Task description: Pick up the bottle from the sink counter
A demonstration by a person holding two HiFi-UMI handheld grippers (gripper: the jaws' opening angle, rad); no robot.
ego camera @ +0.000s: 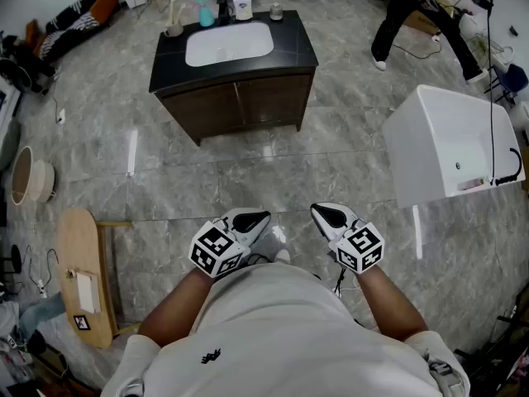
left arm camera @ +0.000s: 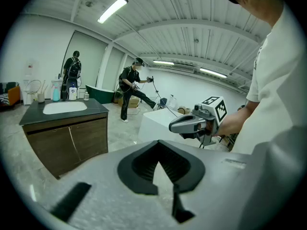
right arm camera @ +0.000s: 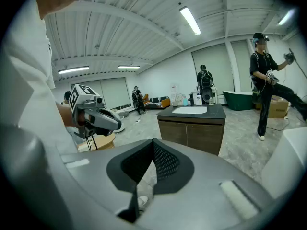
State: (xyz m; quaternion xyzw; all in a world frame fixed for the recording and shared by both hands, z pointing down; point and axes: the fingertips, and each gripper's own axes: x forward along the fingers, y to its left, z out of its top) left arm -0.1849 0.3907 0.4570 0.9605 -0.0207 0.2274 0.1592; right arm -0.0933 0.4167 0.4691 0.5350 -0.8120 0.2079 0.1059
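The dark sink counter (ego camera: 293,52) with a white basin stands far ahead of me across the marble floor. At its back edge stand a white bottle (ego camera: 242,7), a blue spray bottle (ego camera: 204,12), a small cup (ego camera: 276,11) and a holder (ego camera: 172,28). The left gripper view shows the white bottle (left arm camera: 72,94) small on the counter (left arm camera: 62,116); so does the right gripper view, bottle (right arm camera: 197,99) on counter (right arm camera: 194,114). My left gripper (ego camera: 258,218) and right gripper (ego camera: 324,213) are held close to my body, far from the counter, both shut and empty.
A white tub (ego camera: 446,147) stands on the floor to the right. To the left is a wooden stool (ego camera: 83,271), with a round basin (ego camera: 25,176) beyond it. A person in black (ego camera: 413,15) moves at the back right. Open floor lies between me and the counter.
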